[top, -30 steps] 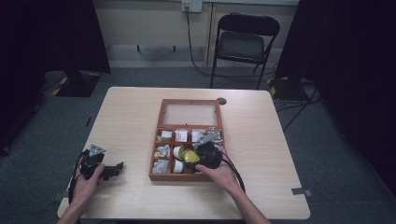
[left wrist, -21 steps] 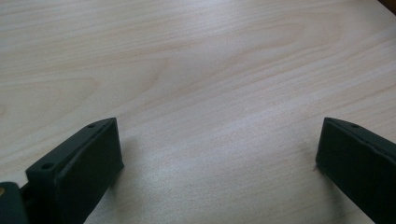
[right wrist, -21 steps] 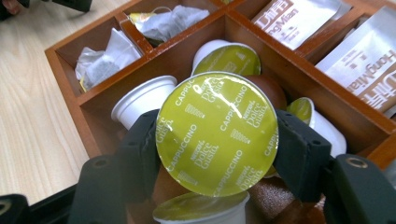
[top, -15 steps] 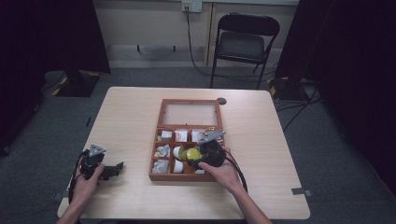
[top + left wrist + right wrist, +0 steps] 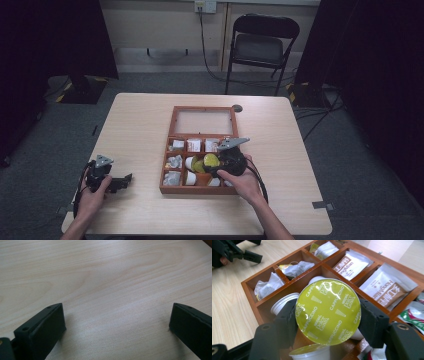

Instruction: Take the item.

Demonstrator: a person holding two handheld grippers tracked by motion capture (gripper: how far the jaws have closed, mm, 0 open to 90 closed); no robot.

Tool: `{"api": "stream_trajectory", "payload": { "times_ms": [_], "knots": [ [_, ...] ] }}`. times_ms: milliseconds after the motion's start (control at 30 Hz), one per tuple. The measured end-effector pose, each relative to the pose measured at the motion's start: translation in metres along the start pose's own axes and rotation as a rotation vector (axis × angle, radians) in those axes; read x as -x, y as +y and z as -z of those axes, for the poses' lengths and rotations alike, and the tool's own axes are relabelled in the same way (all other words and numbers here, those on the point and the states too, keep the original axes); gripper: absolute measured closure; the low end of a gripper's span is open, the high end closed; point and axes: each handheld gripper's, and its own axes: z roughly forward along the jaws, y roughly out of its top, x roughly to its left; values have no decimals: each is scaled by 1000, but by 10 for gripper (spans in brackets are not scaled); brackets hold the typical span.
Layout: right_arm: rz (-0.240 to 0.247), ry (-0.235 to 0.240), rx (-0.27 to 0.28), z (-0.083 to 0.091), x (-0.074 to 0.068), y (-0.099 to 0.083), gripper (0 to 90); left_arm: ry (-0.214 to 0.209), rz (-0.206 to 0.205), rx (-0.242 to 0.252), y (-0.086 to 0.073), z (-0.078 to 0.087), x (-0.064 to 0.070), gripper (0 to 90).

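A wooden compartment box point(image 5: 200, 190) lies in the middle of the table, its glass lid open behind it. My right gripper point(image 5: 214, 163) hovers over the box's middle compartment, shut on a coffee capsule point(image 5: 328, 311) with a yellow-green Cappuccino foil lid point(image 5: 210, 161). More white capsules point(image 5: 283, 302) lie below it in that compartment. Tea bags point(image 5: 294, 268) and sachets point(image 5: 350, 263) sit in the other compartments. My left gripper point(image 5: 122, 180) rests on the table near the front left, open, with bare wood between its jaws point(image 5: 117, 325).
A small dark disc point(image 5: 236, 108) lies on the table behind the box's lid. A folding chair point(image 5: 260, 45) stands beyond the far edge. Bare tabletop point(image 5: 135, 130) stretches left of the box and to its right point(image 5: 285, 150).
My right gripper has shifted slightly with the capsule held over the box. The left gripper has stayed still.
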Motion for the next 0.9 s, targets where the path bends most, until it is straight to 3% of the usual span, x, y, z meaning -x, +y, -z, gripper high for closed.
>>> {"api": "stream_trajectory", "payload": {
  "times_ms": [900],
  "knots": [
    [-18, -30, 68, 24, 13, 5, 378, 0, 0, 0, 0, 0, 0, 0]
  ]
}}
